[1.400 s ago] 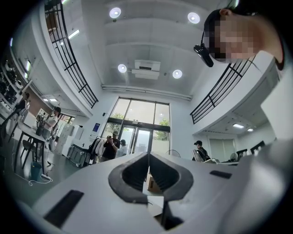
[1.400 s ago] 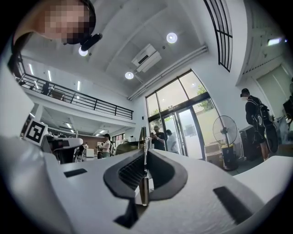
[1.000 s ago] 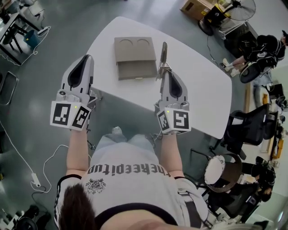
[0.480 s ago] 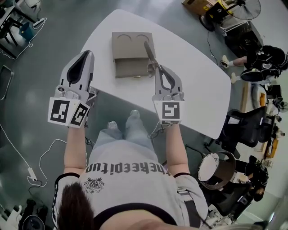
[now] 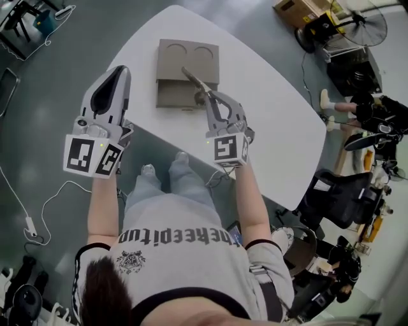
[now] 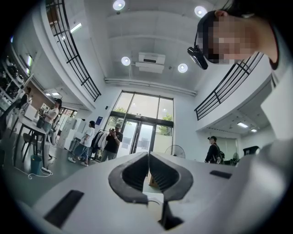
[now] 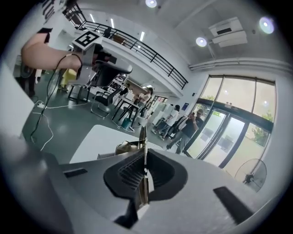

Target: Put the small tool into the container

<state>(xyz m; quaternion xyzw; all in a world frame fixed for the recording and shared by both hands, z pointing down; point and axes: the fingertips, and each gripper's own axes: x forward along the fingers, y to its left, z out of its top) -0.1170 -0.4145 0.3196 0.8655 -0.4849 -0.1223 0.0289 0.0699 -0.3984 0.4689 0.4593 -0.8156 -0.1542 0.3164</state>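
Observation:
A taupe container (image 5: 172,56) with two round recesses lies at the far part of the white table (image 5: 274,121). My right gripper (image 5: 205,97) is shut on the small tool (image 5: 191,79), a thin flat metal piece that sticks out up-left over the container's near right part. In the right gripper view the small tool (image 7: 143,137) stands edge-on between the jaws of the right gripper (image 7: 144,157), with the container (image 7: 122,147) just beyond. My left gripper (image 5: 118,71) hovers off the table's left edge, shut and empty; the left gripper (image 6: 148,156) points into the hall.
Office chairs (image 5: 335,197) stand right of the table. A fan (image 5: 366,22) and a cardboard box (image 5: 299,9) are at the top right. Cables (image 5: 29,219) lie on the floor at left. Several people (image 6: 112,141) stand by glass doors.
My right gripper has swung left with the tool, from beside the container's right edge to over it; the tool now points up-left. The left gripper has hardly moved.

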